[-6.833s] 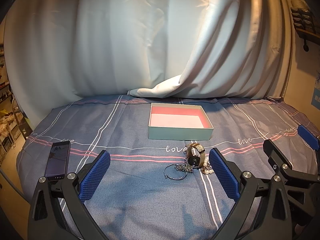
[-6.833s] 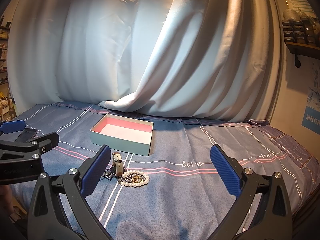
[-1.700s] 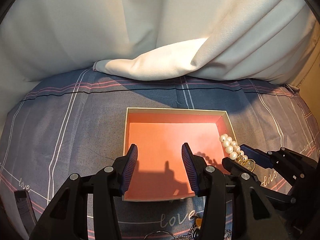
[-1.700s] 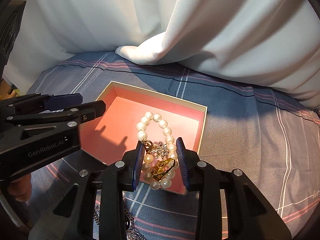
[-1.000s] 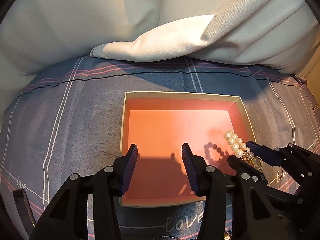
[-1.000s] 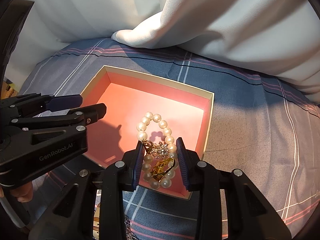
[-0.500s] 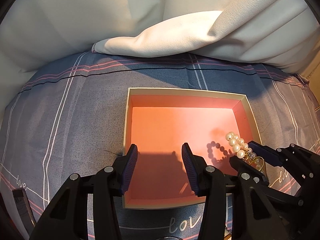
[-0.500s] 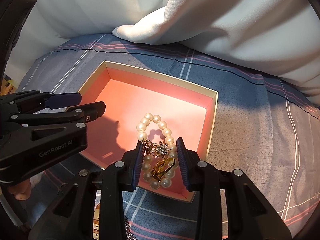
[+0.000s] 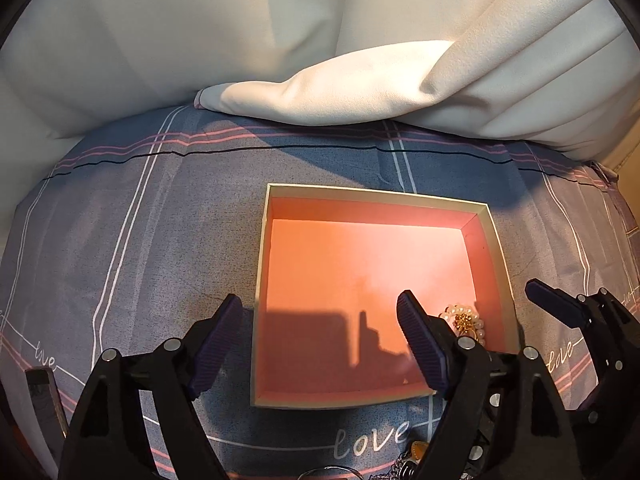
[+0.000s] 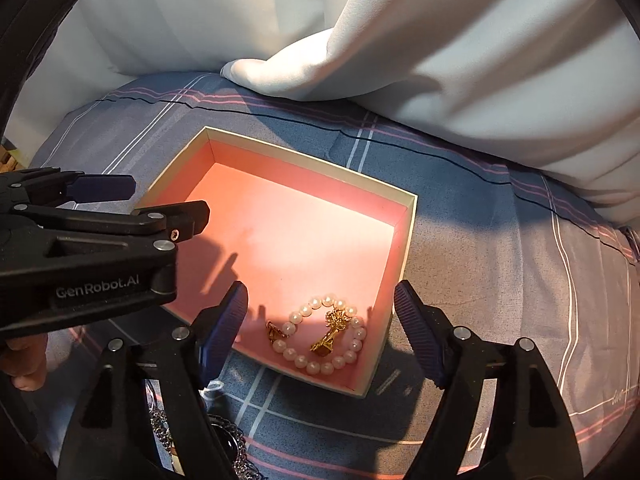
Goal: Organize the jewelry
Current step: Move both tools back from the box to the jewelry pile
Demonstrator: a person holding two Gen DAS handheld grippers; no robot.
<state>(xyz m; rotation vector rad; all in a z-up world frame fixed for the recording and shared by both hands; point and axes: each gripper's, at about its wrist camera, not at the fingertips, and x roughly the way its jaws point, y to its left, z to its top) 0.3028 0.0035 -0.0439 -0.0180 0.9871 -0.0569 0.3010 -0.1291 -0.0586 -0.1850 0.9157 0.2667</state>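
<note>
An open box [image 10: 404, 236] with a pink lining sits on the blue bedsheet; it also shows in the left wrist view [image 9: 496, 248]. A pearl bracelet with gold charms [image 10: 324, 340] lies in its near right corner, partly seen in the left wrist view [image 9: 464, 320]. My right gripper [image 10: 320, 328] is open and empty just above the bracelet. My left gripper [image 9: 320, 340] is open and empty over the box's near left edge. More jewelry [image 10: 224, 444] lies on the sheet in front of the box, mostly hidden by my grippers.
A white curtain [image 9: 320, 60] hangs behind the box and folds onto the bed. A dark phone [image 9: 44, 396] lies on the sheet at the far left. The striped bedsheet [image 9: 140, 240] surrounds the box.
My right gripper has opened and the pearl bracelet has dropped into the box's near right corner. My left gripper has also opened wider and stays over the box.
</note>
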